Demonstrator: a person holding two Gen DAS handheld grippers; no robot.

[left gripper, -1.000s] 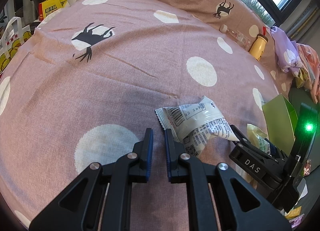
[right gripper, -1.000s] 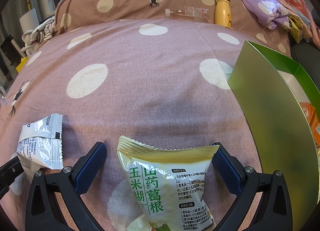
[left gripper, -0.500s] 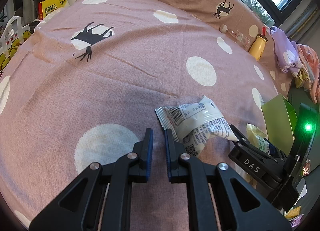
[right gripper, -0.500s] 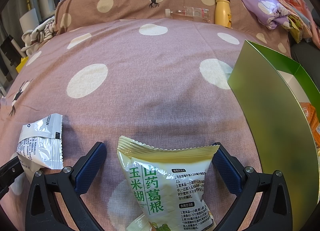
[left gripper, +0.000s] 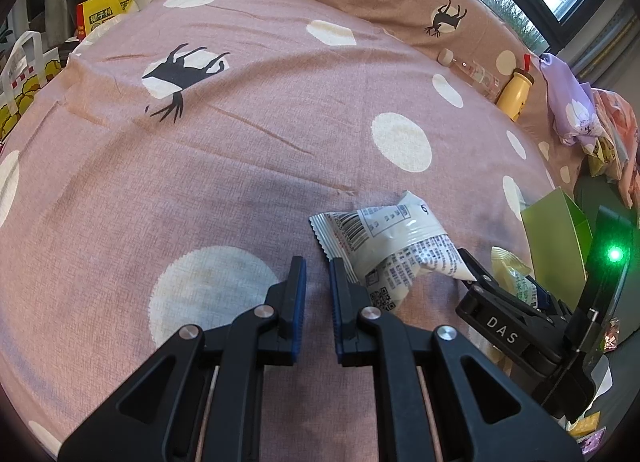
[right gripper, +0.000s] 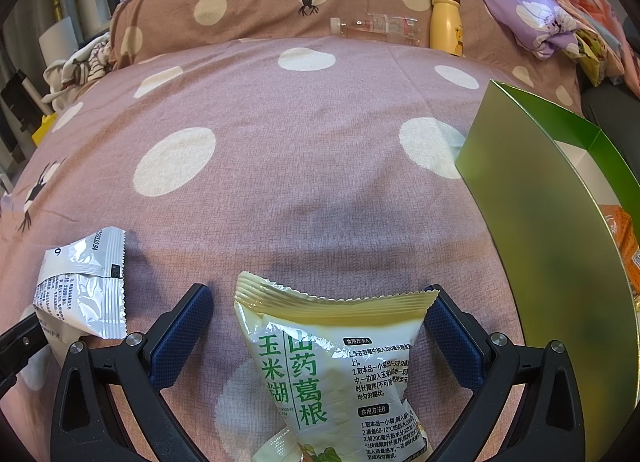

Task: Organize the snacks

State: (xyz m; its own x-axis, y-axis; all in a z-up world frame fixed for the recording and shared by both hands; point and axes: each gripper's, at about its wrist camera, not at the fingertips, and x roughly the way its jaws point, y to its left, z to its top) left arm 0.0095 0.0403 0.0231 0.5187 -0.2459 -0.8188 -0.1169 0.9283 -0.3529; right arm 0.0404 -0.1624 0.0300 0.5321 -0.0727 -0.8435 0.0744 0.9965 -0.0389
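While the pale-green printed snack packet (right gripper: 336,362) lies on the bed between the right gripper's (right gripper: 320,326) wide-apart fingers, long axis along them, the left gripper (left gripper: 317,294), nearly closed and empty, sits beside the white foil packet (left gripper: 384,246).

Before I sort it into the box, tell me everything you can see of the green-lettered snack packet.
The green-lettered packet is a glossy, pale cream plastic pouch with a crimped yellowish top seal, large green characters and small black instructions. It lies sealed on the pink spotted bedspread, between the right gripper's wide-open jaws. The right pad seems to touch its corner; the left stands clear.
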